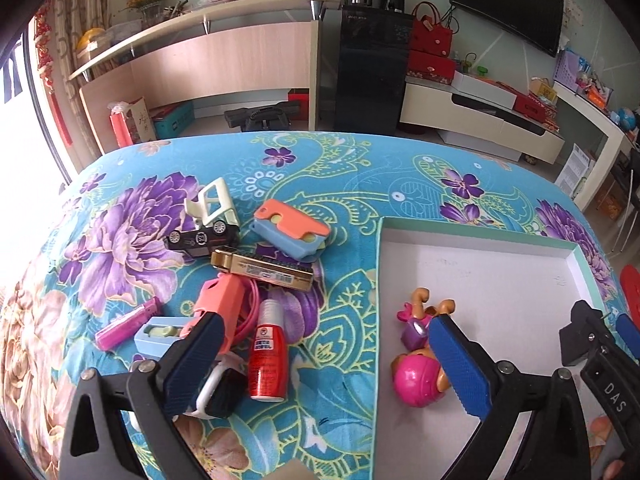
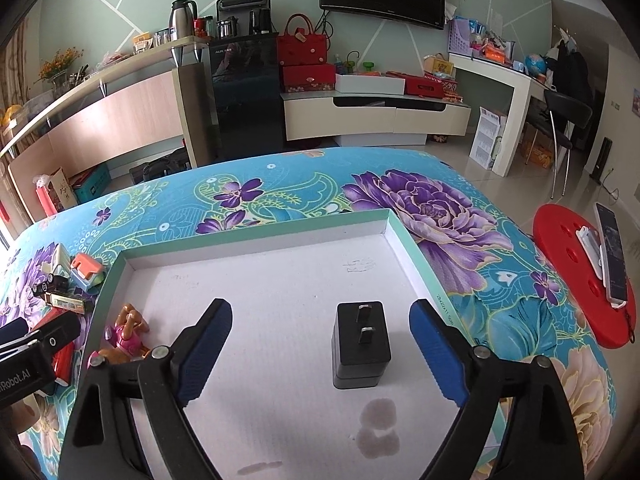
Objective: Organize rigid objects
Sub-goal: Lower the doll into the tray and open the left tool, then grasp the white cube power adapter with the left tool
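A white shallow box with a mint rim lies on the floral cloth; it also shows in the right wrist view. A pink puppy figure lies in its left part, also seen in the right wrist view. A black plug adapter stands in the box between the open fingers of my right gripper, untouched. My left gripper is open and empty above the box's left rim. Left of the box lie a red bottle, gold harmonica, toy car, orange-blue case and pink items.
The table's far edge drops to the floor. A red stool with a phone stands right of the table. The other gripper's body shows at the right of the left wrist view.
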